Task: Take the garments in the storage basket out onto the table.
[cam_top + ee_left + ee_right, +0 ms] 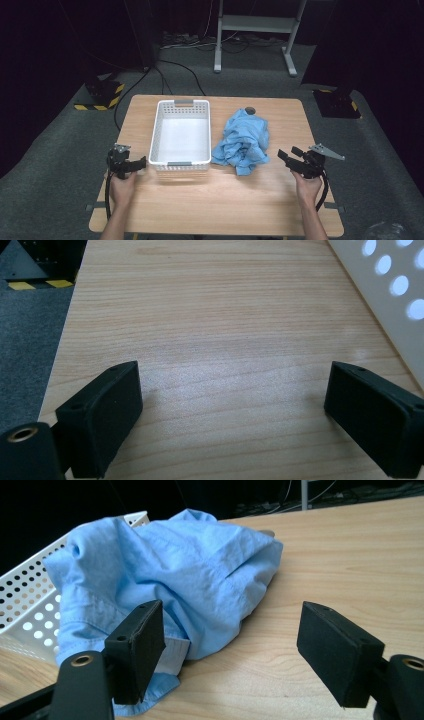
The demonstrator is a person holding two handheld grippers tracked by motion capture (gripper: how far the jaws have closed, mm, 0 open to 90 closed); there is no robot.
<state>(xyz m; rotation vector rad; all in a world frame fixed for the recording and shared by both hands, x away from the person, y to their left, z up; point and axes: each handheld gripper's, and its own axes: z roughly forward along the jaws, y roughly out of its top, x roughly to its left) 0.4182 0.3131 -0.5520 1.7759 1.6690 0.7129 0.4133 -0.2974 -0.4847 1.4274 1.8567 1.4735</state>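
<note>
- A wooden table (pixel 215 200) is seen from the high view, standing on grey carpet with a dark background behind it.
- A white perforated plastic basket (pixel 181 134) is set on the left half of the table, with its long side running away from the person; nothing is seen inside it.
- A crumpled light blue shirt (pixel 243 141) is laid in a heap just to the right of the basket, close to its wall, though contact cannot be made out.
- The left gripper (pixel 131 164) is held in the person's left hand (pixel 121 186) near the table's left edge, just beside the near left corner of the basket.
- In the left gripper view, its fingers (pixel 102 415) are spread wide apart over bare wood, with nothing between them; the basket's holed wall (pixel 385 300) is seen at the upper right.
- The right gripper (pixel 290 155) is held in the person's right hand (pixel 306 186) near the table's right edge, pointed toward the shirt and apart from it.
- In the right gripper view, its fingers (pixel 337 652) are likewise spread wide, nothing gripped; the shirt (pixel 165 575) is seen ahead and to the left, partly behind the left finger, with the basket (pixel 30 595) beyond it.
</note>
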